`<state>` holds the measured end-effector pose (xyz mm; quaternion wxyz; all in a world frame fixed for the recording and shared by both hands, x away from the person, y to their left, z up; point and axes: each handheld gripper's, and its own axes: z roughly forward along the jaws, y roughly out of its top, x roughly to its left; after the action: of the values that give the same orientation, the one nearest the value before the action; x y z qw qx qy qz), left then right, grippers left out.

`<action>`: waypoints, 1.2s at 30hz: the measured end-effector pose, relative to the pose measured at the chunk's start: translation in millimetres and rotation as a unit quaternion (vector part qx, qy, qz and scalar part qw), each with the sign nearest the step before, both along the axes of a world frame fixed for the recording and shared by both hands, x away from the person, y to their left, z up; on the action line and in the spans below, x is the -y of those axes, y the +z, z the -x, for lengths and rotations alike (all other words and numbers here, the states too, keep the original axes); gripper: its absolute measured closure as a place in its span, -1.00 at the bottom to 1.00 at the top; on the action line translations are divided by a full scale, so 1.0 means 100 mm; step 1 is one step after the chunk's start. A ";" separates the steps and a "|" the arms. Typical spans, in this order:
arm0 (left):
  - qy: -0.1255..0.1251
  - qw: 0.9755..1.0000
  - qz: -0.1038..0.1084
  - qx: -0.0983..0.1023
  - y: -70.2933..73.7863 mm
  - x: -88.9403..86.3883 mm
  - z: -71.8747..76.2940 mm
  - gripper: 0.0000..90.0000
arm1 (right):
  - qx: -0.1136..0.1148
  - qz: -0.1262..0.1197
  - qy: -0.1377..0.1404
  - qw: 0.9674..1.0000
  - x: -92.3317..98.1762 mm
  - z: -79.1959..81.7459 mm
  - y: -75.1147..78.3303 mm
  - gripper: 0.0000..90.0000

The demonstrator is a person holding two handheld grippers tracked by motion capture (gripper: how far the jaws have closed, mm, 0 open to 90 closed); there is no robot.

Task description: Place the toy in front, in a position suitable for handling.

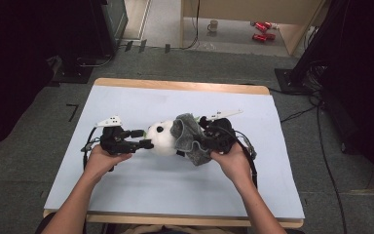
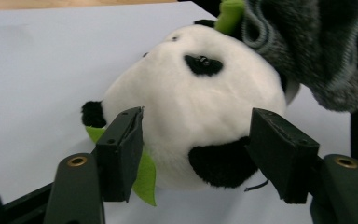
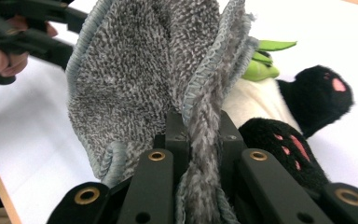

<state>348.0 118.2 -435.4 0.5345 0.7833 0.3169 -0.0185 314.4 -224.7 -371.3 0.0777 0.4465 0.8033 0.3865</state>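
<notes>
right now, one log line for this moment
left gripper: open around panda plush | right gripper: shut on grey cloth | cloth over plush

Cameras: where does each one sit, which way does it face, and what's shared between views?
High view: above the person's side, looking forward and down on the table; forearms, hands, both grippers show.
Left gripper view: along its open jaws at the panda toy.
Right gripper view: along jaws shut on the grey cloth; the other hand top left.
Shared: panda toy and grey cloth in all three.
</notes>
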 end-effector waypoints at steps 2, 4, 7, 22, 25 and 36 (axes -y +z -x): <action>-0.012 1.000 -0.014 0.002 -0.03 0.04 0.01 -0.34 | 0.003 0.003 -0.001 1.000 0.02 -0.04 0.01 0.79; -0.019 0.999 -0.039 0.010 -0.09 0.12 0.02 -0.36 | 0.005 0.002 -0.009 1.000 0.05 -0.08 0.02 0.79; -0.009 0.997 -0.070 0.040 -0.15 0.24 0.01 -0.41 | 0.000 -0.009 -0.006 1.000 0.07 -0.12 0.03 0.79; 0.042 0.997 -0.064 0.030 -0.05 0.40 0.03 0.50 | 0.017 -0.090 -0.008 0.996 0.00 -0.17 0.33 0.79; 0.045 0.996 -0.066 0.031 -0.01 0.44 0.07 0.51 | 0.027 -0.099 0.007 0.995 -0.15 -0.19 0.44 0.79; 0.059 0.996 -0.064 0.028 0.04 0.48 0.12 0.54 | -0.002 -0.103 0.032 0.994 -0.78 -0.33 0.27 0.79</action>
<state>336.1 70.6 -431.3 0.4917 0.7962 0.3481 0.0553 347.2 -146.8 -344.0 0.0174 0.4267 0.7735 0.4683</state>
